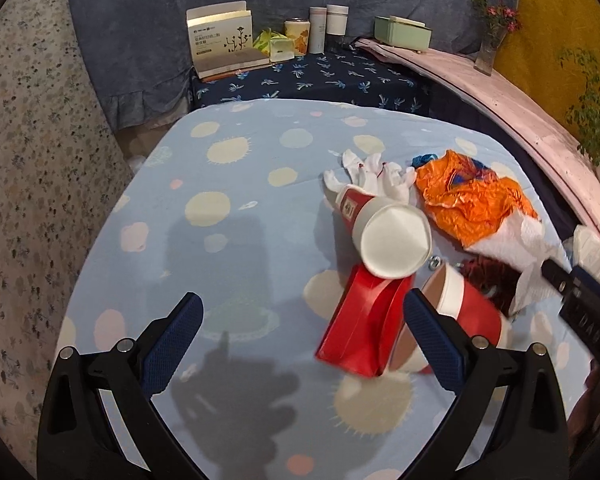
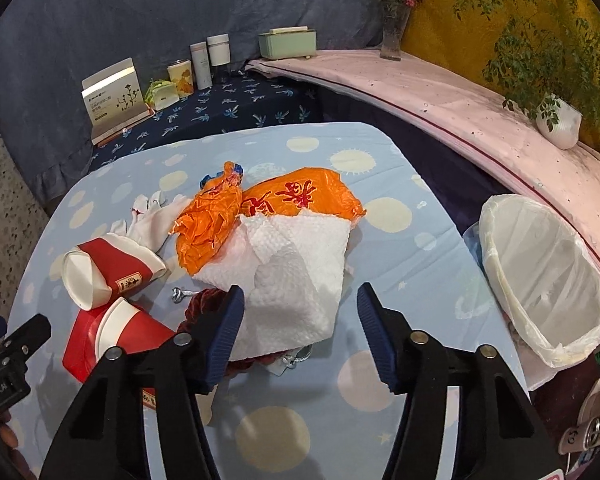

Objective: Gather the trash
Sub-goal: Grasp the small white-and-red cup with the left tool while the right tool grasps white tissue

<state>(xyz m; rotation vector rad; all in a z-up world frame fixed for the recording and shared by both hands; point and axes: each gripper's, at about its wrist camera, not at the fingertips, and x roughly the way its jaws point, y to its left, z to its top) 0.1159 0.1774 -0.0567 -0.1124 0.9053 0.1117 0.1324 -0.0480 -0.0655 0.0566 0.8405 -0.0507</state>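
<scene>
Trash lies on the light-blue spotted table [image 1: 240, 208]: two red-and-white paper cups [image 1: 384, 228] [image 1: 466, 308], a flattened red carton [image 1: 364, 328], an orange plastic bag [image 2: 260, 208], a white paper towel [image 2: 296, 268], a white glove [image 1: 372, 176] and a dark red tassel [image 2: 204, 308]. My left gripper [image 1: 302, 316] is open above the table, its right finger between the carton and the lower cup. My right gripper [image 2: 300, 312] is open just above the near edge of the paper towel. A lined white bin [image 2: 540, 276] stands right of the table.
A dark-blue patterned side table [image 1: 320, 76] behind holds a box [image 1: 224, 40], cans and bottles. A pink ledge [image 2: 440, 100] on the right carries a green box, a flower vase [image 2: 394, 28] and a potted plant [image 2: 556, 116]. Keys lie at the lower right [image 2: 588, 432].
</scene>
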